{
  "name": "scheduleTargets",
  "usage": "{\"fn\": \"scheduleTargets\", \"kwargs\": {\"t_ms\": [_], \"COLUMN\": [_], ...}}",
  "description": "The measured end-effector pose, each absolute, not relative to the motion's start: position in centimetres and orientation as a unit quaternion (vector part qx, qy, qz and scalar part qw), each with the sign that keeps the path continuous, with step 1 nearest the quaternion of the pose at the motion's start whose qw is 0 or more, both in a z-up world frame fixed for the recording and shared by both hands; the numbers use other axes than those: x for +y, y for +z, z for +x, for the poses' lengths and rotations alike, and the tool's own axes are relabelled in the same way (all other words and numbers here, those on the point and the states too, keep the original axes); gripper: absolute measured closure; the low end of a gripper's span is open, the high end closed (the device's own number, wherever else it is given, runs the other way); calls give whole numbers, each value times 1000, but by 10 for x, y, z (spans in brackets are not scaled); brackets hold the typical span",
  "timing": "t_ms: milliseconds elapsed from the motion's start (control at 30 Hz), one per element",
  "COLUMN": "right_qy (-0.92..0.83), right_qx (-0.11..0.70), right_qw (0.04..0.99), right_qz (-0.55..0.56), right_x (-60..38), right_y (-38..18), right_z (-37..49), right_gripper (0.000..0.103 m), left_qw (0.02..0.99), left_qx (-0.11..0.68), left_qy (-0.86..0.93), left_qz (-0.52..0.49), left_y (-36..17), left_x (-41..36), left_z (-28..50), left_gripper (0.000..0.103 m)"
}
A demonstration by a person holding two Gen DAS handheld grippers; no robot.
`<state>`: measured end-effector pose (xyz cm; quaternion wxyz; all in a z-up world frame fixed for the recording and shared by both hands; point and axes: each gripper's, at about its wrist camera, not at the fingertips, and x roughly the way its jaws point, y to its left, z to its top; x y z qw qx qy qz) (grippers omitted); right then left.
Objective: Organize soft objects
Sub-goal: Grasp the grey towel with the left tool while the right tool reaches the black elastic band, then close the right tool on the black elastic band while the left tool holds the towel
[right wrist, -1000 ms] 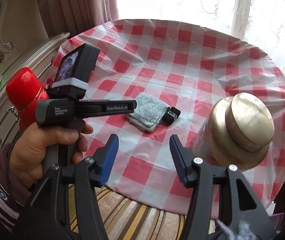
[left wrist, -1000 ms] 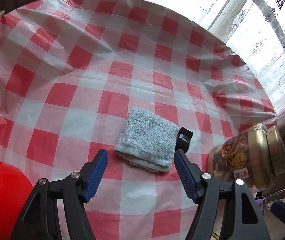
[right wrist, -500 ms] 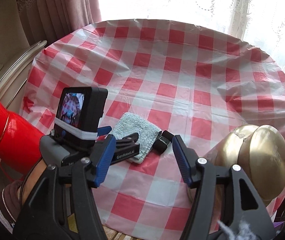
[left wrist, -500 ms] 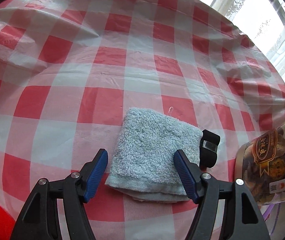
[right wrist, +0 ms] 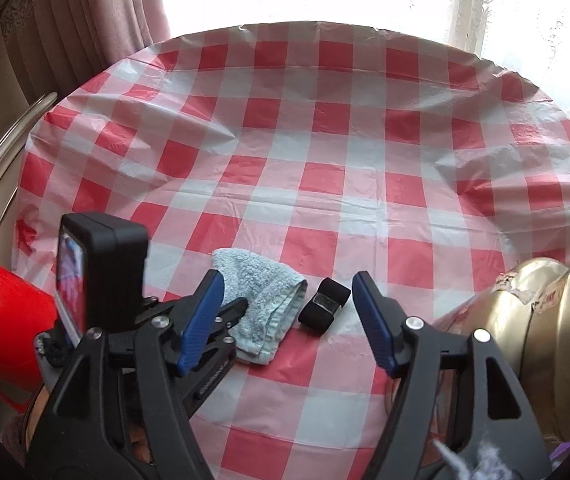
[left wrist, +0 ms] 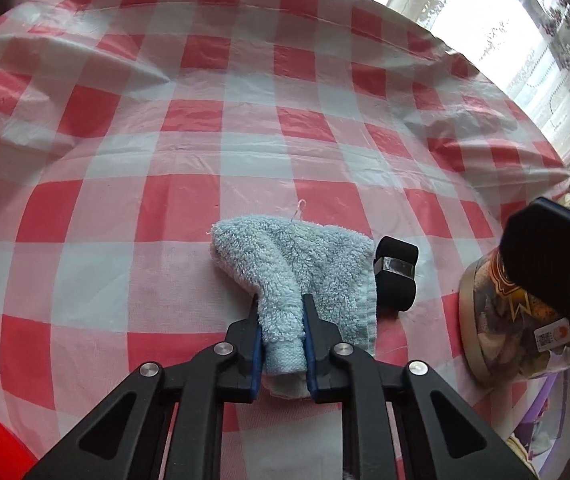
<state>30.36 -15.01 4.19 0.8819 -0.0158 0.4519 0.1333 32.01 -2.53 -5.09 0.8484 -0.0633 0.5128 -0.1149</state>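
A folded light blue towel (left wrist: pixel 305 256) lies on the red-and-white checked tablecloth (left wrist: pixel 205 160). My left gripper (left wrist: pixel 281 304) is closing, and its blue pads pinch the towel's near edge, bunching it into a ridge. In the right wrist view the same towel (right wrist: pixel 261 280) shows with the left gripper (right wrist: pixel 241 308) clamped on it from the left. A small black band (left wrist: pixel 395 276) with a silver clasp touches the towel's right side. My right gripper (right wrist: pixel 287 280) hovers nearer the table's front, its jaws opening with nothing held between them; the black band (right wrist: pixel 325 306) lies beyond them.
A gold-lidded jar (right wrist: pixel 525 340) lies on its side at the right, close to the right gripper; the jar (left wrist: pixel 501 320) also shows right of the band. A red container (right wrist: pixel 5 312) stands at the left edge. Curtains and a window back the round table.
My left gripper came down over the towel and shut on its near edge, bunching it up. My right gripper moved in over the table and spread its jaws wider.
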Motion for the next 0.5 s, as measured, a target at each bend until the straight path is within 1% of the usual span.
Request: {"fn": "scheduleTargets", "kwargs": {"t_ms": [167,367,500], "right_qy": [131,118,99], "right_qx": [462,485,495], "right_qw": [877,866,863], "right_qz": [-16,-30,-32], "right_x": [-146,-142,-144], "right_y": [27,-9,-29], "right_z": [309,315,320], "right_gripper": [33,33,33], "left_qw": [854,877,881], "left_qx": [501,464,453], "left_qy": [-88,-7,12], "left_qz": [-104,-123,-135], "left_y": [-46,-35,-33], "left_x": [-1,29,39], "left_z": [316,309,305], "left_gripper": [87,87,87]}}
